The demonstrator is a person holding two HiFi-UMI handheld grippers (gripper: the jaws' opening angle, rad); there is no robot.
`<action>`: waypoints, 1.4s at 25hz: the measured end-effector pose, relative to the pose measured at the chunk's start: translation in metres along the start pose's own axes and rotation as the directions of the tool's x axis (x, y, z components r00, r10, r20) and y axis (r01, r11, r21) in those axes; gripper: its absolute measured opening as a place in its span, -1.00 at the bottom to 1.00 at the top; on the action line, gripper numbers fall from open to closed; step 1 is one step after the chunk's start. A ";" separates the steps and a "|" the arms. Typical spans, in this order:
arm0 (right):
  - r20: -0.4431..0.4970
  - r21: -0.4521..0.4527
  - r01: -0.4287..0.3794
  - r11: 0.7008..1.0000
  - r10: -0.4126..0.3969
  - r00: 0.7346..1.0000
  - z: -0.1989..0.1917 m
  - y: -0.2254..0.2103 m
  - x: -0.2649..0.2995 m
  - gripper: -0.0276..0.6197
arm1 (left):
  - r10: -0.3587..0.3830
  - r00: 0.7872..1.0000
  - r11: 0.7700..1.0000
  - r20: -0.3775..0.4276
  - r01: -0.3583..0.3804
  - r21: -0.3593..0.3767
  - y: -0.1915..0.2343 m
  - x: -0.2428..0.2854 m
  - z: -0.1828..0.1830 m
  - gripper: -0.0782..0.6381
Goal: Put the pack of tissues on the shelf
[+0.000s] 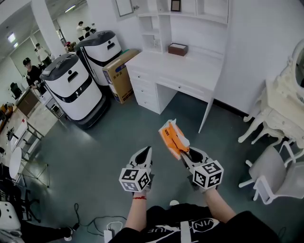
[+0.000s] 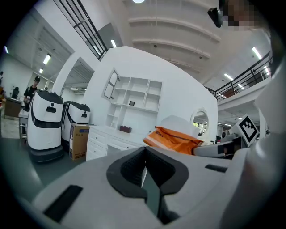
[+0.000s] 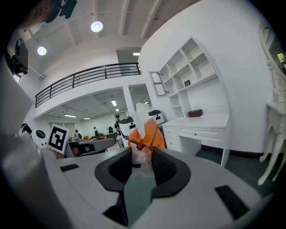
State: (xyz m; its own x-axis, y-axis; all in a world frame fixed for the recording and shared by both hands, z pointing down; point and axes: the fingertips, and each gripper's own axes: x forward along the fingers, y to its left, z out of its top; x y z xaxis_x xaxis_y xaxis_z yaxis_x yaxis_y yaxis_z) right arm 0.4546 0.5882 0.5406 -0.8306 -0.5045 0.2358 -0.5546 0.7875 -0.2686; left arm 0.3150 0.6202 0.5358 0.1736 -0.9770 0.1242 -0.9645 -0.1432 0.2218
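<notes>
Pack (image 1: 173, 137): orange wrapper with white tissue poking from the top, held in mid-air just right of centre in the head view, above the floor (image 1: 109, 142) and well apart from the shelf (image 1: 190, 12). Right claw (image 1: 184, 152): closed on the pack's near end. In the right gripper view the pads pinch clear wrapper and the orange body stands up beyond the tips, tilted a little. Left claw (image 1: 146, 152): just beside the right one, on its left, at about the same height. Its jaws are together with only a thin seam between them, and nothing is in them. In the left gripper view the pack shows right of centre, beyond the claw, lying near level. Both claws point toward the upper part of the head view. There: a white surface (image 1: 183, 71) with drawers against the wall, a small brown box (image 1: 178, 49) on it at the back. The shelf is a white set of open compartments rising over the surface, with a small dark frame (image 1: 175, 5) in one compartment. Left of the surface: carton (image 1: 121, 76) on the floor, touching or just beside the drawers, cannot tell which. Further left: two white-and-grey robots (image 1: 76, 88), side by side. Upper left corner: people (image 1: 32, 71) among tables. Right edge: white chair (image 1: 278, 178) and ornate white furniture (image 1: 285, 95).
</notes>
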 end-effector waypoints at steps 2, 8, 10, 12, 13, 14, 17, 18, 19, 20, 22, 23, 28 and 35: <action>-0.001 -0.001 -0.011 1.000 0.011 1.000 0.005 -0.004 0.009 -0.60 | 0.010 1.000 1.000 -0.004 -0.010 -0.005 0.008 0.009 0.001 -0.77; -0.004 0.001 -0.018 1.000 0.018 1.000 0.013 -0.019 0.038 -0.59 | 0.013 1.000 1.000 -0.010 -0.013 -0.014 0.029 0.041 0.003 -0.77; -0.003 -0.004 -0.013 1.000 0.013 1.000 0.017 -0.026 0.050 -0.59 | 0.002 1.000 1.000 -0.011 -0.002 -0.013 0.037 0.057 0.006 -0.77; 0.002 -0.001 -0.003 1.000 0.003 1.000 0.023 -0.035 0.064 -0.59 | -0.017 1.000 1.000 -0.010 0.017 -0.004 0.045 0.075 0.011 -0.77; 0.005 0.000 0.003 1.000 -0.003 1.000 0.027 -0.040 0.071 -0.59 | -0.027 1.000 1.000 -0.010 0.027 0.000 0.049 0.085 0.014 -0.77; 0.007 0.001 0.009 1.000 -0.009 1.000 0.030 -0.045 0.080 -0.59 | -0.036 0.999 0.999 -0.008 0.036 0.003 0.054 0.095 0.018 -0.77; 0.013 0.001 0.025 1.000 -0.025 1.000 0.045 -0.058 0.110 -0.59 | -0.057 0.998 0.998 -0.006 0.057 0.008 0.075 0.126 0.031 -0.77; 0.014 0.002 0.031 1.000 -0.031 0.999 0.051 -0.062 0.121 -0.59 | -0.061 0.998 0.998 -0.006 0.061 0.007 0.083 0.136 0.036 -0.77; 0.015 0.004 0.037 0.999 -0.037 0.999 0.056 -0.067 0.132 -0.59 | -0.064 0.998 0.998 -0.006 0.064 0.004 0.091 0.146 0.040 -0.77; 0.016 0.006 0.041 0.999 -0.041 0.999 0.061 -0.071 0.143 -0.59 | -0.068 0.998 0.998 -0.007 0.068 -0.001 0.100 0.156 0.043 -0.77; 0.014 0.012 0.048 0.999 -0.048 0.999 0.070 -0.078 0.165 -0.59 | -0.080 0.997 0.997 -0.017 0.080 -0.004 0.115 0.174 0.050 -0.77; 0.012 0.017 0.052 0.999 -0.052 0.999 0.074 -0.082 0.175 -0.59 | -0.087 0.996 0.996 -0.024 0.086 -0.003 0.122 0.183 0.052 -0.77; -0.004 0.039 0.073 0.997 -0.073 0.997 0.089 -0.100 0.232 -0.59 | -0.104 0.994 0.995 -0.043 0.104 -0.012 0.165 0.223 0.065 -0.77; -0.017 0.060 0.083 0.995 -0.082 0.996 0.104 -0.117 0.312 -0.59 | -0.111 0.992 0.994 -0.059 0.109 -0.029 0.232 0.274 0.077 -0.77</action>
State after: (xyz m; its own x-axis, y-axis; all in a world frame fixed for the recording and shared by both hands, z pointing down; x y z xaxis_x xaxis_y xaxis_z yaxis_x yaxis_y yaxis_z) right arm 0.2548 0.3020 0.5487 -0.7811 -0.5617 0.2728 -0.6239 0.7202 -0.3035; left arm 0.1238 0.3073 0.5468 0.2909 -0.9440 0.1557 -0.9337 -0.2446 0.2616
